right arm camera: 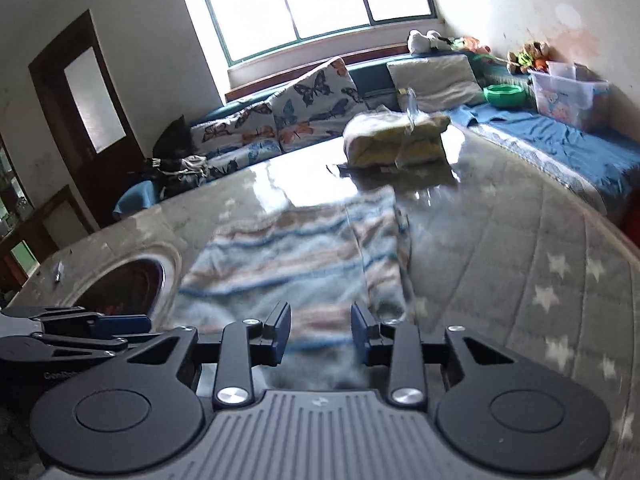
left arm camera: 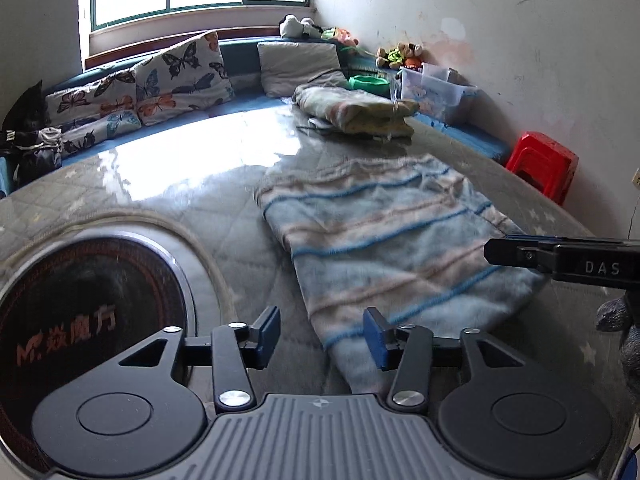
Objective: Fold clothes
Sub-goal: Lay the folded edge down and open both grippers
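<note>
Lying folded at twelve o'clock of both tongs, the striped garment (left arm camera: pixel 384 240) rests on the surface (left arm camera: pixel 160 200). Left tongs (left arm camera: pixel 322 338) and right tongs (right arm camera: pixel 321 334) stand released, empty. Advise gripping its near edge squarely at both corners.

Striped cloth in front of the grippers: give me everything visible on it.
The striped cloth is a fuzzy, fleece-like piece in pale blue with blue and pinkish-beige stripes. It lies flat on the glossy table, folded into a long band with a fold line down its length in the right wrist view. Its near end sits just ahead of the left gripper and right gripper; both are open, and neither grips it.
</note>
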